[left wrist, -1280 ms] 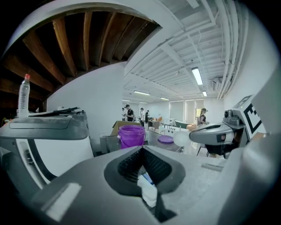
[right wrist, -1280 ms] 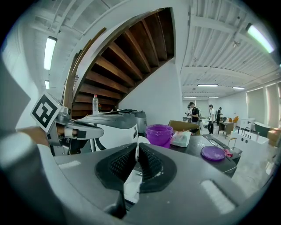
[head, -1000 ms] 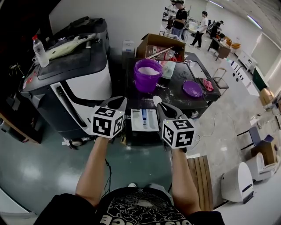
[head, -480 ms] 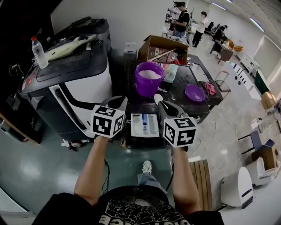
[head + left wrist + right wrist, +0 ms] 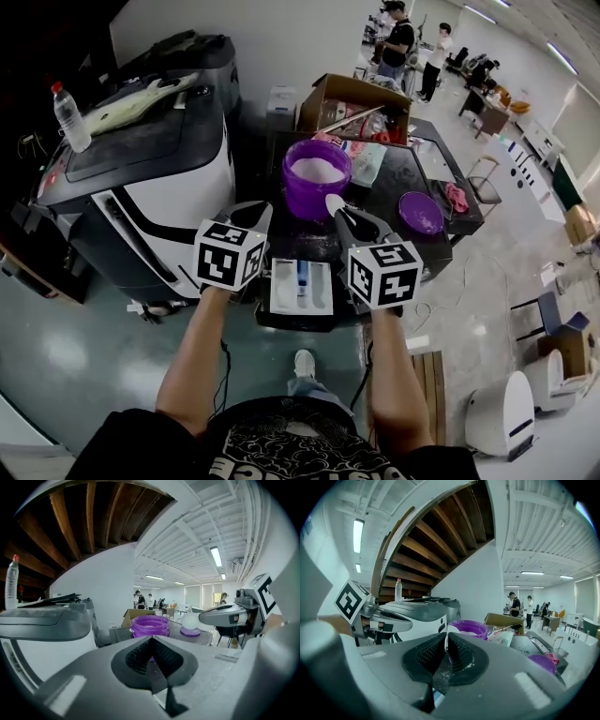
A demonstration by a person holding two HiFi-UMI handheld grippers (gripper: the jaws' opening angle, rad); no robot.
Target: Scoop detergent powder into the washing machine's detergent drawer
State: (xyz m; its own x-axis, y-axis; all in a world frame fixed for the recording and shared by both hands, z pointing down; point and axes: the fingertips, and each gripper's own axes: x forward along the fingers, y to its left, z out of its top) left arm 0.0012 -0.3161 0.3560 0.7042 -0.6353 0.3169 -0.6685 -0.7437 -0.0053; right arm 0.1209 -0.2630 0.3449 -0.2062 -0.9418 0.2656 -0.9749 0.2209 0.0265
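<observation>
White scoop (image 5: 334, 202) clamped in right gripper (image 5: 345, 219) fingers, just short of purple tub (image 5: 317, 178); left gripper (image 5: 249, 216) fingers together, empty; drawer (image 5: 302, 284) behind the fingers.

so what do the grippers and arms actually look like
Both the left gripper and right gripper have smooth grey moulded shells with black ribbed pads set in a diamond-shaped recess. Each carries a white cube printed with black square markers. The forearms are bare; the person wears a black T-shirt with a white graphic print.

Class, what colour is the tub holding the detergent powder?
The tub is purple; head view shows it best.
</observation>
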